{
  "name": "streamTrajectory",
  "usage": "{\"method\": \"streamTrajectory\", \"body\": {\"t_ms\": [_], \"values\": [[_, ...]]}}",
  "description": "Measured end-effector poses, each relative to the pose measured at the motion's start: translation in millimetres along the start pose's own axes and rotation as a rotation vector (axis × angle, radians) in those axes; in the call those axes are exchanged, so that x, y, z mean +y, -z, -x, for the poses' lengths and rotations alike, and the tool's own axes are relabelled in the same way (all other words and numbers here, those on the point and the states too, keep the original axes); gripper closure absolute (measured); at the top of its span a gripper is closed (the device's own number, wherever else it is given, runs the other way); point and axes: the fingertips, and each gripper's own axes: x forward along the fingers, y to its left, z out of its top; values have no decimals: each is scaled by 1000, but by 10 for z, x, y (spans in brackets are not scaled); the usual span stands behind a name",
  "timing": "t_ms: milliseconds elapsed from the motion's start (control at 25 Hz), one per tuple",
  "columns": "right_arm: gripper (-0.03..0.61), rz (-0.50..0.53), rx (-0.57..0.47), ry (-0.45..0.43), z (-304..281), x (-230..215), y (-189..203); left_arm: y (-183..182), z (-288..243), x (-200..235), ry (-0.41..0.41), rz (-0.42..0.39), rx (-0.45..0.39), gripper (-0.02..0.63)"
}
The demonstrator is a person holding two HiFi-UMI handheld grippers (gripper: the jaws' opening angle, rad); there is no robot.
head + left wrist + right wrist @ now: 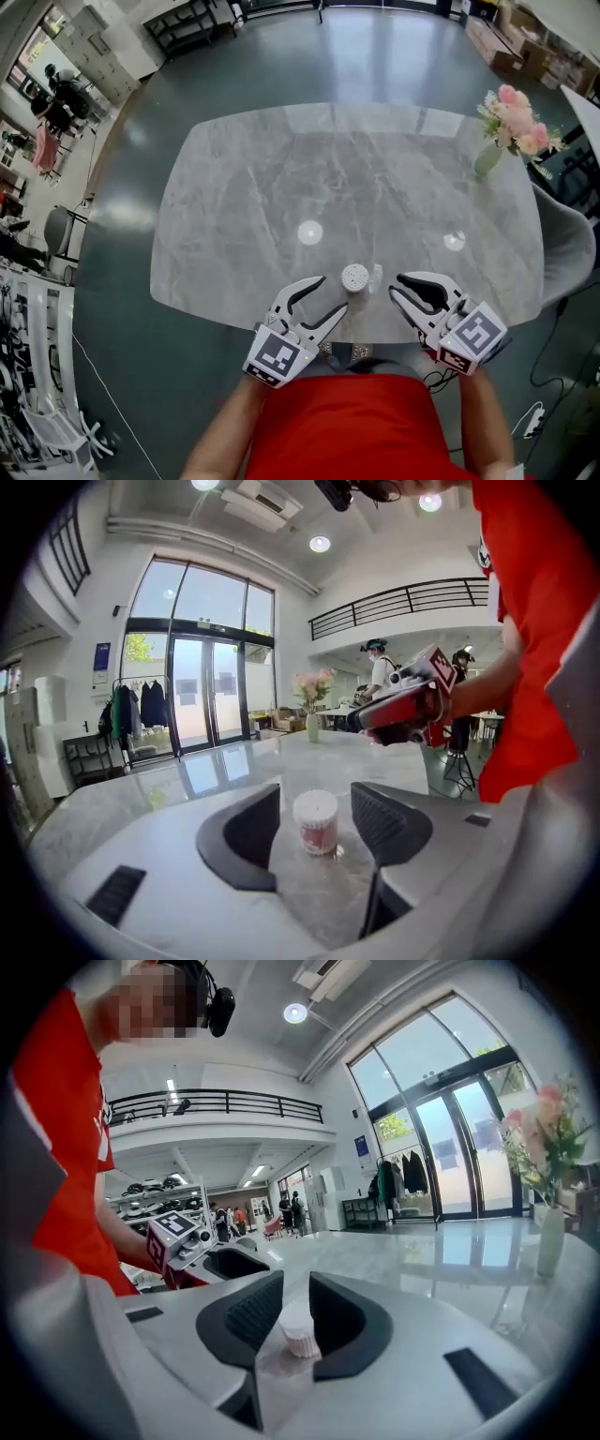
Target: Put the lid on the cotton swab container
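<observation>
The cotton swab container (354, 277), full of white swabs, stands uncovered at the lower middle of the tabletop (281, 178). It sits just ahead of the left gripper's (335, 292) wide-open jaws, untouched. The lid (376, 277) stands just right of it, before the right gripper's (397, 284) slightly parted, empty jaws.

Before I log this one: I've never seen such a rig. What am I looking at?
No robot: a person holds a two-jaw gripper in each hand. One picture comes from a camera on their head, looking down; the other two ride on the grippers. On the grey table stand a cotton swab container without lid, a small white ribbed piece beside it, probably the lid, and a vase of flowers. The left gripper is open around the container, the right gripper open around the white piece. Nothing is gripped yet.
</observation>
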Motion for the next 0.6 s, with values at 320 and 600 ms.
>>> {"method": "streamTrajectory", "body": {"t_ms": [320, 600], "values": [[305, 55, 182, -83, -235, -26, 404, 431, -335, -12, 122, -22, 135, 267], [292, 180, 315, -139, -372, -50, 586, 682, -609, -36, 182, -59, 204, 267]]}}
